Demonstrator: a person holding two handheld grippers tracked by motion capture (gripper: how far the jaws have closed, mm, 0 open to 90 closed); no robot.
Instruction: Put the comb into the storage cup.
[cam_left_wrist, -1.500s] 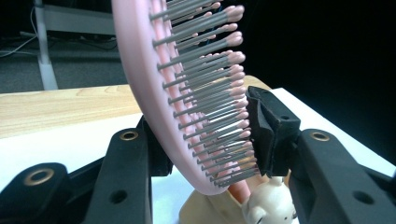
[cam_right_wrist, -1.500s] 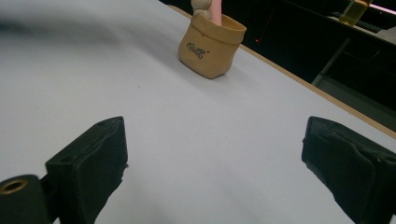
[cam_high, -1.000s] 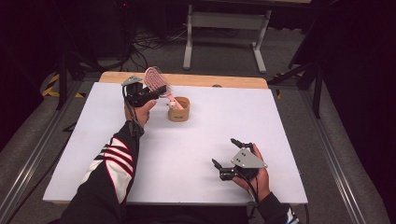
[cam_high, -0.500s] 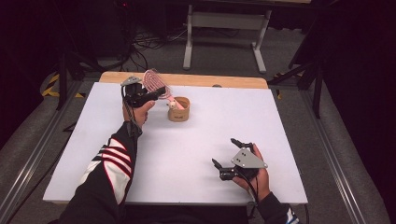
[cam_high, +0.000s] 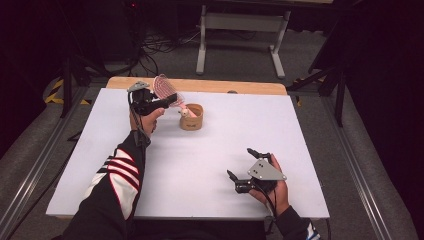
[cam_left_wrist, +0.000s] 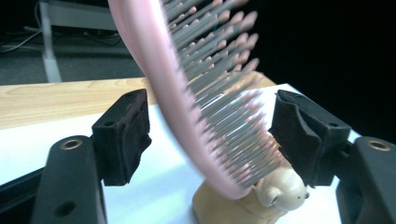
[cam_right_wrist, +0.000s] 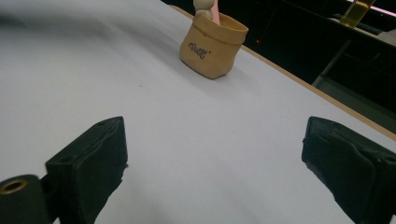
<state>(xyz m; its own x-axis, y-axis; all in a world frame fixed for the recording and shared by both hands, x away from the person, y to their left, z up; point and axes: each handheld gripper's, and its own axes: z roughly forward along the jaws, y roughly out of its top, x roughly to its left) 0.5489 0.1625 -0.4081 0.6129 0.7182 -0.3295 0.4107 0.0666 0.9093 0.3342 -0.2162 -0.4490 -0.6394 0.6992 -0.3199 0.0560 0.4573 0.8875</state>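
As its handle already stood in the tan cup, the left gripper had just been opening, releasing the pink hairbrush; the right gripper rested released on the desk.

One marking is present. The tan sack-shaped holder, at the upper centre of the right gripper view, carries a short dark word printed across its front wall, set inside quotation marks. The lettering is too small and tilted to read with certainty. Nothing else bears legible text.
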